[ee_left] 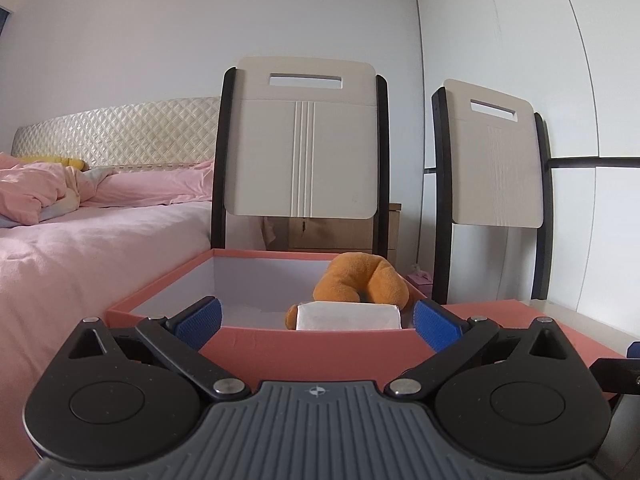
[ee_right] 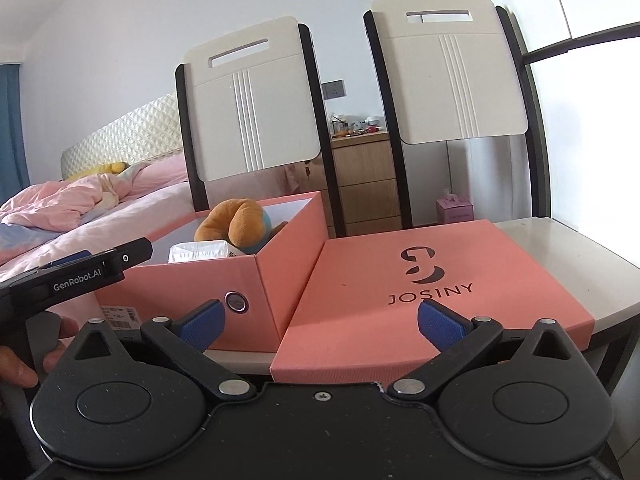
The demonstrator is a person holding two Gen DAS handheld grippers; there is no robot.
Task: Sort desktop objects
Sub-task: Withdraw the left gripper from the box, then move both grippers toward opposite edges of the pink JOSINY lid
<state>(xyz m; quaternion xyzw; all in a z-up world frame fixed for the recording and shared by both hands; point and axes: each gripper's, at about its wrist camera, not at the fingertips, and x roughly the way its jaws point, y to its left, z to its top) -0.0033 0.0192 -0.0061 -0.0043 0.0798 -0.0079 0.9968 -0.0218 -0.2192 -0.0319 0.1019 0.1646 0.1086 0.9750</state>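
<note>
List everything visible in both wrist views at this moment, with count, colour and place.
box: 1, pink, open, on the table's left part
lid: 1, pink, flat beside the box
plush toy: 1, orange, inside the box
white packet: 1, inside the box, in front of the toy
table: 1, pale
chairs: 2, cream and black, behind the table
bed: 1, pink bedding, left
left gripper: open
right gripper: open

Left gripper (ee_left: pixel 316 320): jaws spread wide, nothing between them, level before the pink box (ee_left: pixel 312 350).
Right gripper (ee_right: pixel 320 322): jaws spread wide, nothing held, right of the pink box.
</note>
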